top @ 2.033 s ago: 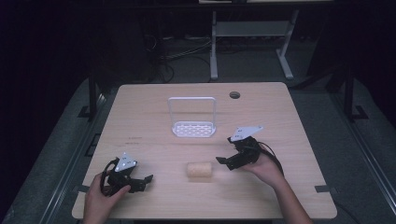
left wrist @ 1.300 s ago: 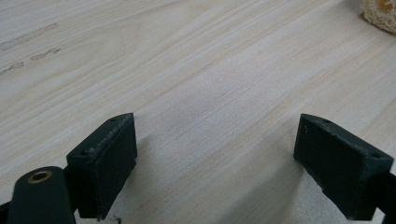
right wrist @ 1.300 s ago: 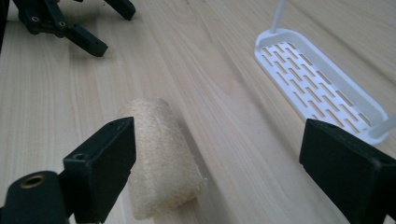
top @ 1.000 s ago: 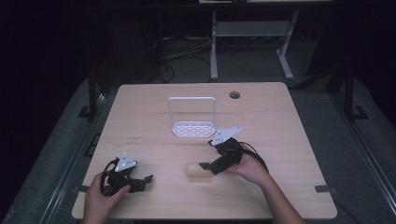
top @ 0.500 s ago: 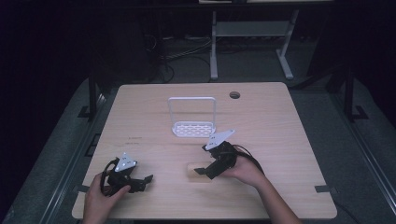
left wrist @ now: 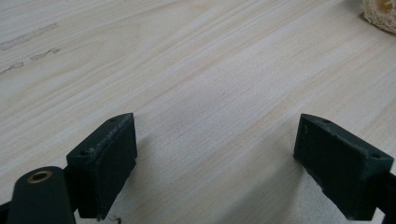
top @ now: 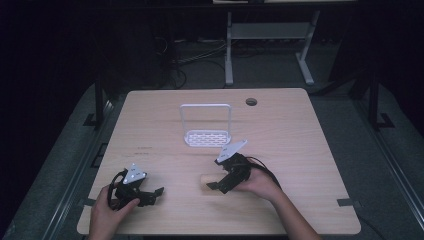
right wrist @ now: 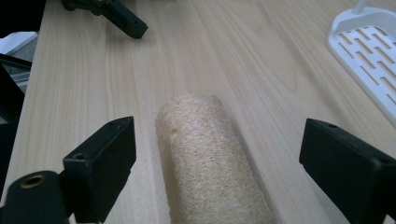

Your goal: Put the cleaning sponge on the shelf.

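Note:
A tan loofah roll point(top: 205, 180) point(right wrist: 208, 161) lies on its side on the wooden table point(top: 300, 135), near the front middle. My right gripper point(top: 216, 186) point(right wrist: 219, 163) is open and straddles the roll's near end, one jaw on each side, with a gap on both. My left gripper point(top: 156, 193) point(left wrist: 224, 163) rests open at the front left, nothing between its jaws; a corner of the loofah roll point(left wrist: 380, 14) shows far ahead of it. In the right gripper view, the left gripper point(right wrist: 112, 11) lies beyond the roll.
A white slotted tray with an upright wire handle point(top: 206, 136) point(right wrist: 369, 42) stands at the table's middle, just beyond the right gripper. A round grommet hole point(top: 251, 102) sits near the far edge. Beyond the table there are cables and a metal stand on the dark floor.
My right gripper has moved left and toward me, from beside the tray down to the loofah roll, and now straddles its end. The left gripper has stayed put.

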Tool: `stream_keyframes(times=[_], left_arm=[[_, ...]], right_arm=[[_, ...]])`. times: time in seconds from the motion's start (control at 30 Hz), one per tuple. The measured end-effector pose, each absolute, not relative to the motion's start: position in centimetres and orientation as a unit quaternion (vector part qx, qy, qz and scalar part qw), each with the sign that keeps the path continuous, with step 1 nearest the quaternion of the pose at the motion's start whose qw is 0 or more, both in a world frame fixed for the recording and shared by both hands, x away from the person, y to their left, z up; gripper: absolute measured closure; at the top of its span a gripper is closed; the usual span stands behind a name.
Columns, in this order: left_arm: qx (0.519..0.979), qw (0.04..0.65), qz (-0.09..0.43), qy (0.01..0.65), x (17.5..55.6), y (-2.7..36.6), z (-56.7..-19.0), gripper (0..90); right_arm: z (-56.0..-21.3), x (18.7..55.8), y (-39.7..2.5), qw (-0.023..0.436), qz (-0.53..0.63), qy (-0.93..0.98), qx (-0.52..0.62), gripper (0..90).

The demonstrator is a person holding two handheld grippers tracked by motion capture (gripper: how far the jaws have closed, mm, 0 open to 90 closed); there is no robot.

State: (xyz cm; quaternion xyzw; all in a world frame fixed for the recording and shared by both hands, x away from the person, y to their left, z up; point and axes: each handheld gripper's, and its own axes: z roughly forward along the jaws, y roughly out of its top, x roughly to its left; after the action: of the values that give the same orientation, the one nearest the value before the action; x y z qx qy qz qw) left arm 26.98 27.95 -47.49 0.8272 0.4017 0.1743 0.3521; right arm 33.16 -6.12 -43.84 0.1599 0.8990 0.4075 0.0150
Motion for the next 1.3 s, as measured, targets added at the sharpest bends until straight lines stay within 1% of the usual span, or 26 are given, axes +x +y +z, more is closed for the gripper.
stream_keyframes(times=[0.6, 0.93, 0.97, 1.0, 1.2, 1.27, 1.3], left_arm=[[0.827, 0.352, 0.174, 0.402, 27.0, 27.9, -47.5, 12.7], [0.827, 0.352, 0.174, 0.402, 27.0, 27.9, -47.5, 12.7], [0.827, 0.352, 0.174, 0.402, 27.0, 27.9, -47.5, 12.7], [0.827, 0.352, 0.174, 0.402, 27.0, 27.9, -47.5, 12.7], [0.827, 0.353, 0.174, 0.402, 27.0, 27.9, -47.5, 12.7], [0.827, 0.352, 0.174, 0.402, 27.0, 27.9, -47.5, 12.7], [0.827, 0.353, 0.174, 0.402, 27.0, 27.9, -47.5, 12.7]], right_arm=[[-45.2, 33.2, -5.6, -0.004, 0.396, 0.905, 0.157, 7.7], [-45.9, 33.2, -5.2, -0.010, 0.382, 0.911, 0.155, 8.3], [-46.0, 33.2, -5.2, -0.013, 0.382, 0.911, 0.156, 8.8], [-46.0, 33.2, -5.2, -0.014, 0.382, 0.911, 0.153, 13.4], [-46.2, 33.3, -5.2, -0.013, 0.382, 0.911, 0.155, 14.8], [-46.2, 33.2, -5.3, -0.009, 0.378, 0.913, 0.153, 21.0], [-46.2, 33.2, -5.3, -0.008, 0.377, 0.913, 0.153, 21.5]])
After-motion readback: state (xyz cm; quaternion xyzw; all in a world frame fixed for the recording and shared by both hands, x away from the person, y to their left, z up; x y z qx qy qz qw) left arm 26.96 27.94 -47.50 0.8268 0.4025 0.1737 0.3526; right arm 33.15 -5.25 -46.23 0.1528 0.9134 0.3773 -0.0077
